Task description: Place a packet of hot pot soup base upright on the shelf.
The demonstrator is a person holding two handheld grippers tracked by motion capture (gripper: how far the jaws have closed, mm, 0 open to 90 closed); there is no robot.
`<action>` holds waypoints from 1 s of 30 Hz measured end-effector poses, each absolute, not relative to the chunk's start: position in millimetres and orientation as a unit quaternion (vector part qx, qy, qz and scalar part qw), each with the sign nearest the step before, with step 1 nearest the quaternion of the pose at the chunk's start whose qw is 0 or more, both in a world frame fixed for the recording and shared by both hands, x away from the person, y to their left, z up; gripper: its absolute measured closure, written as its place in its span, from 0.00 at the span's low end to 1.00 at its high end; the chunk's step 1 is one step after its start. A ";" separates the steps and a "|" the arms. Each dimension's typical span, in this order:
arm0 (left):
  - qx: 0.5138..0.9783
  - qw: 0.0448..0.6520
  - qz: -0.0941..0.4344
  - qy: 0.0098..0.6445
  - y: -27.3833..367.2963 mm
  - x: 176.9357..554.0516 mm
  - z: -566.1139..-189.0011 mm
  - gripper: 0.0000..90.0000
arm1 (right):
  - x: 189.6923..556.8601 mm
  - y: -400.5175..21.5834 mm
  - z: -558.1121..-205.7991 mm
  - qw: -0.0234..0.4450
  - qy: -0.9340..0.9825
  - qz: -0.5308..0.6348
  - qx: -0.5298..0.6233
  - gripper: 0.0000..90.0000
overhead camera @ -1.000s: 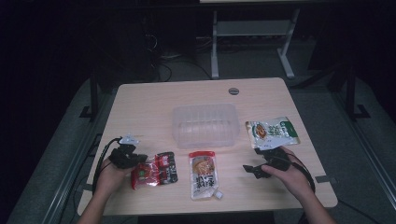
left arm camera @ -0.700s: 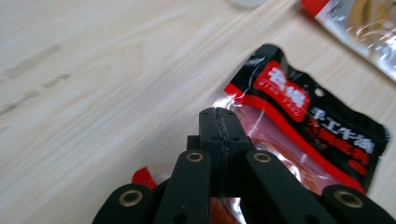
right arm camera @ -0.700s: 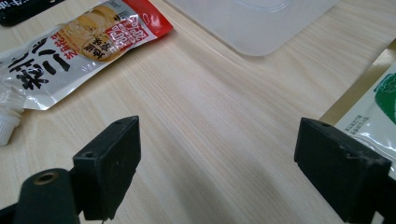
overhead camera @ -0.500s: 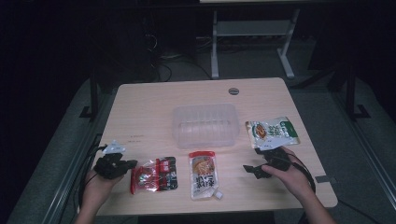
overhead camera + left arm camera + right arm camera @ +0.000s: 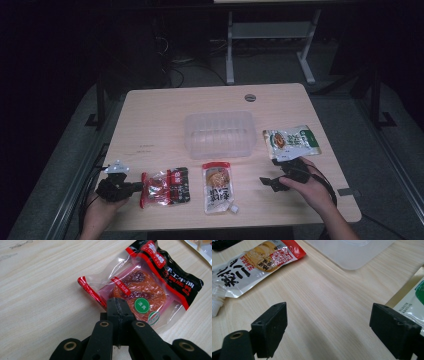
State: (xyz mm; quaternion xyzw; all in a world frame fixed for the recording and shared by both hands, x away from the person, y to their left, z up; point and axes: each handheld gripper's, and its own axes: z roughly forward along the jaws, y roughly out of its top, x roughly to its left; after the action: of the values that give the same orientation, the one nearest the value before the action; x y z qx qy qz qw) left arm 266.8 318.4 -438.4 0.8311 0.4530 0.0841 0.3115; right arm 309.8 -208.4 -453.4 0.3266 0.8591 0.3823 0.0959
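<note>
I'm keeping the left gripper point(image 5: 117, 305) clenched empty, its tip lying over the red packet point(image 5: 147, 287)'s near edge (right gripper point(image 5: 328, 327) gaping).

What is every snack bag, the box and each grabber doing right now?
left gripper: shut, tips at the red packet's edge.
right gripper: open, nothing between its jaws.
red packet: sealed, flat on the table.
spouted pouch: lying flat, cap on.
green packet: lying flat.
clear tub: open-topped, empty.

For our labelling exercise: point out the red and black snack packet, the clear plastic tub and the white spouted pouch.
Red and black snack packet point(image 5: 140, 287), left gripper view, its clear window.
Clear plastic tub point(image 5: 220, 146), high view, near wall.
White spouted pouch point(image 5: 219, 187), high view, its middle.
</note>
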 end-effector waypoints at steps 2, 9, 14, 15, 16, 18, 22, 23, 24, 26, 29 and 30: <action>0.830 0.318 0.077 0.452 320.4 266.8 -438.8 1.00 | 309.7 -208.7 -453.4 0.096 0.858 0.383 0.327 0.16; 0.833 0.317 0.068 0.448 314.3 268.4 -441.3 1.00 | 309.6 -208.1 -453.0 0.095 0.860 0.381 0.326 0.16; 0.840 0.315 0.065 0.436 304.5 271.6 -443.4 1.00 | 309.9 -208.1 -453.5 0.096 0.860 0.381 0.325 0.16; 0.845 0.313 0.066 0.429 302.1 272.7 -443.2 1.00 | 309.9 -208.0 -453.3 0.095 0.860 0.380 0.326 0.16; 0.846 0.313 0.064 0.427 299.0 273.3 -443.1 1.00 | 309.9 -208.0 -453.3 0.095 0.860 0.380 0.326 0.16; 0.849 0.314 0.062 0.421 294.2 274.4 -443.2 1.00 | 309.8 -207.9 -453.2 0.095 0.860 0.380 0.326 0.16; 0.854 0.314 0.057 0.411 288.3 274.3 -443.9 1.00 | 309.5 -208.0 -453.4 0.095 0.860 0.380 0.326 0.16; 0.855 0.312 0.059 0.411 287.2 273.9 -443.5 1.00 | 309.7 -208.0 -453.5 0.095 0.860 0.380 0.326 0.16; 0.855 0.310 0.064 0.411 287.3 273.4 -442.2 1.00 | 309.9 -208.0 -453.5 0.095 0.860 0.380 0.327 0.16; 0.848 0.323 0.077 0.413 289.1 272.3 -435.9 1.00 | 309.8 -208.1 -453.3 0.095 0.860 0.380 0.327 0.16; 0.842 0.343 0.079 0.408 284.6 272.2 -429.7 1.00 | 309.7 -207.9 -453.1 0.094 0.860 0.380 0.327 0.16; 0.845 0.344 0.078 0.402 280.8 273.4 -430.4 1.00 | 309.7 -207.5 -452.9 0.095 0.860 0.380 0.328 0.16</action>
State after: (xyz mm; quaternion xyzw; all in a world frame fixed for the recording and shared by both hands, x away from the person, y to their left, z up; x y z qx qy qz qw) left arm 273.4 280.8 -430.4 0.8451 0.4019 0.0777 0.3439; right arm 309.7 -207.5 -452.9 0.3278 0.8597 0.3803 0.0946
